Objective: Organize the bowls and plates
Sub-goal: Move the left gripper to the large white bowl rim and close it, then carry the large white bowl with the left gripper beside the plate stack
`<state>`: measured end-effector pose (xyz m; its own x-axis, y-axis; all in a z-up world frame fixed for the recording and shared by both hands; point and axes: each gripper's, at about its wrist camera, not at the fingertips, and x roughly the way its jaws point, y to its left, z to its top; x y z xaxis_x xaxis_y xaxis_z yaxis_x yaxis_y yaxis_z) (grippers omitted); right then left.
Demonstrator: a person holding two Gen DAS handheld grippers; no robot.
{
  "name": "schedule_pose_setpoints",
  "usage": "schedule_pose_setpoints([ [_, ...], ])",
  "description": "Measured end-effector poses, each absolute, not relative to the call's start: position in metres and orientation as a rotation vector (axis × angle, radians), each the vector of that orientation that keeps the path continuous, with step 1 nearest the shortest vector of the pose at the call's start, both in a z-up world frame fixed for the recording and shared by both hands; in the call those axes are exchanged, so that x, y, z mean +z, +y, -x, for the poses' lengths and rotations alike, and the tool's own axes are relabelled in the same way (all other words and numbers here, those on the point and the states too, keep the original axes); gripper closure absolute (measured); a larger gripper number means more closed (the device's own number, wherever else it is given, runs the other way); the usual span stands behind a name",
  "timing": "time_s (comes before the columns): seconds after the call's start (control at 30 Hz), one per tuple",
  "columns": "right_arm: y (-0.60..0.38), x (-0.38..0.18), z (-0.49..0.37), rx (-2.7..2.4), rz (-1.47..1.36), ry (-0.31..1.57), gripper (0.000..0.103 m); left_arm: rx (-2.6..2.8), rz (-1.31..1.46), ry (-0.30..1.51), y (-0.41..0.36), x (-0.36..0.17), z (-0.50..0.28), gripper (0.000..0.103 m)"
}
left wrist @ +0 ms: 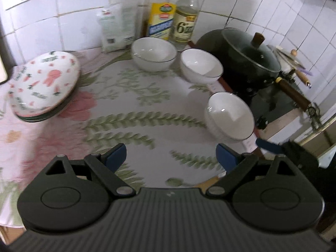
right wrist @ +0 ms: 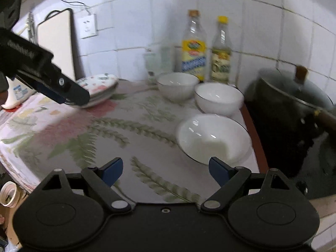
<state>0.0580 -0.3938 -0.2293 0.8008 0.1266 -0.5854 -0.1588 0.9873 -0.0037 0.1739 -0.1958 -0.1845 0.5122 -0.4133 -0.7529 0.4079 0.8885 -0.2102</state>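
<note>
Just ahead of the right claw [right wrist: 166, 171], released and empty, three white bowls [right wrist: 212, 138], left claw [left wrist: 171, 157] also released, plate stack [left wrist: 45, 84] far left on the surface [left wrist: 147, 105].

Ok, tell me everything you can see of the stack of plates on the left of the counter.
The stack of plates sits on the floral cloth near the tiled wall. The top plate looks ceramic, white with pink figures, small carrots and green lettering; darker-rimmed plates lie beneath it, their number unclear. The stack stands apart from the white bowls. In the right wrist view the left gripper overlaps its near rim; contact cannot be told.
</note>
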Motion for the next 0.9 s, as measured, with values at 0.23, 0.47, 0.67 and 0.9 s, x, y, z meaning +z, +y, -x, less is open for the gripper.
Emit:
schedule_pose_setpoints([
  [0.23, -0.432, -0.271, -0.069, 0.115, 0.051, 0.631, 0.012, -0.521, 0.067, 0.887, -0.243, -0.212, -0.197, 0.012],
  [0.47, -0.439, -0.303, -0.102, 0.121, 0.095, 0.601, 0.012, -0.496, 0.011, 0.884, -0.299, -0.233, -0.214, 0.013],
  [0.67, -0.44, -0.31, -0.12, 0.118, 0.087, 0.541, 0.009, -0.506, 0.088, 0.966, -0.317, -0.253, -0.237, 0.049],
  [0.9, -0.441, -0.31, -0.125, 0.127, 0.087, 0.515, 0.008, -0.499, 0.132, 1.025, -0.318, -0.264, -0.244, 0.081],
])
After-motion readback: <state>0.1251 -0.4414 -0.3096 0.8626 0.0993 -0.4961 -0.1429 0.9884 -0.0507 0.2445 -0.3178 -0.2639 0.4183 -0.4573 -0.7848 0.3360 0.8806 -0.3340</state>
